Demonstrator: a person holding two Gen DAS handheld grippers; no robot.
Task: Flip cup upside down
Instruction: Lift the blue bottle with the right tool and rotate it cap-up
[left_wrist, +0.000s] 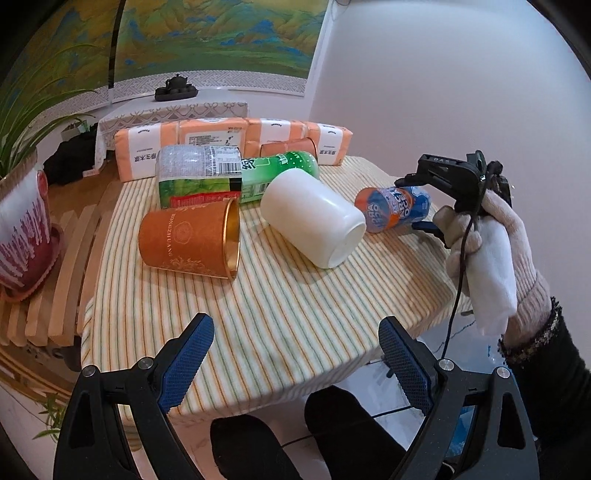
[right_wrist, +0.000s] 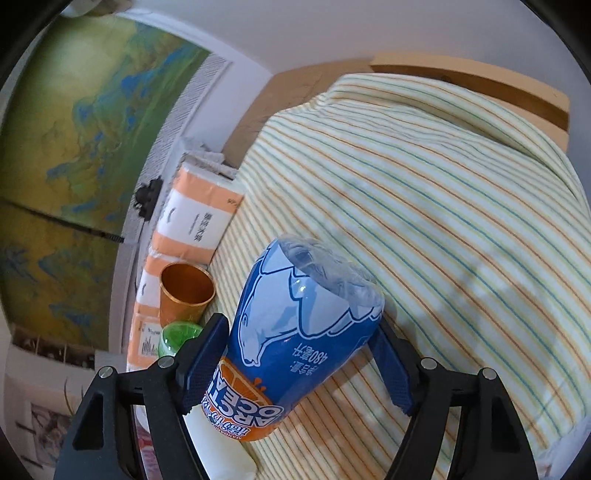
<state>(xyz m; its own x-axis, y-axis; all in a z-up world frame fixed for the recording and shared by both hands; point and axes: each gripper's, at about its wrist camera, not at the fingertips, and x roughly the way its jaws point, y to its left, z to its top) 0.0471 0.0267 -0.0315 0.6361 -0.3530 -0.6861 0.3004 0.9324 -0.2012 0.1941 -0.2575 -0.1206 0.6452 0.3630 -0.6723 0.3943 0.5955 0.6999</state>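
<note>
My right gripper (right_wrist: 295, 363) with fingers clamped on the blue-and-orange drink cup (right_wrist: 295, 339), cup tilted on its side just above the striped bench cloth (right_wrist: 443, 221), my left gripper (left_wrist: 295, 365) spread wide and empty, near the white cup (left_wrist: 314, 218) and orange tin (left_wrist: 190, 240).

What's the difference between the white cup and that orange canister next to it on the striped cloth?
The white cup is plain, glossy and unmarked; the orange canister has a matte printed wall with gold ornament and lettering. The cup's visible end is white like its body, while the canister's rim and inside are shiny gold. Both lie on their sides on the striped cloth, apart from each other, with neither hand-held gripper touching them.
</note>
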